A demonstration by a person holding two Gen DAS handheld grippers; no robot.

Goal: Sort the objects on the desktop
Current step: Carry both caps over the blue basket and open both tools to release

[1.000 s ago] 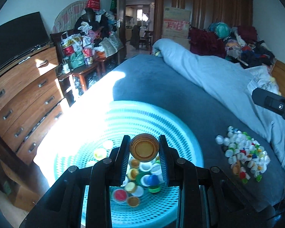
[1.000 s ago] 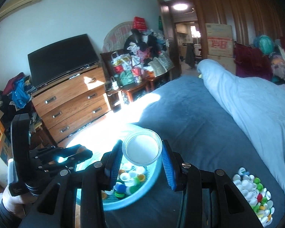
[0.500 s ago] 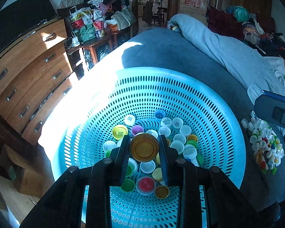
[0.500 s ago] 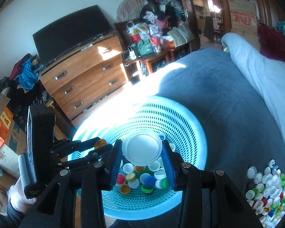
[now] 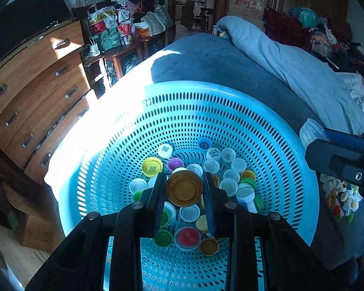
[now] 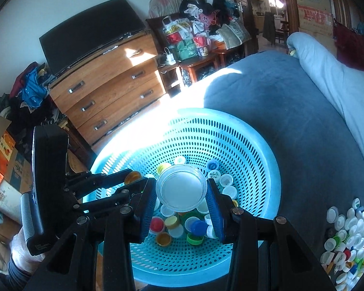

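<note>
Hanging low over the blue basket now, left tool holds a gold cap, right tool a clear lid, ready to drop.

Basket is bright turquoise, dotted all over with little slot holes. Caps inside are a mixed bag: white mostly, plus yellow, red, green, purple, blue. Amber-brown lid sits dead centre of the left view, clear-white lid mid-frame in the right one. Gripper pads are blue on black frames. Bedcover is slate blue, duvet upper right paler blue. Dresser upper left is warm orange-brown wood.
</note>
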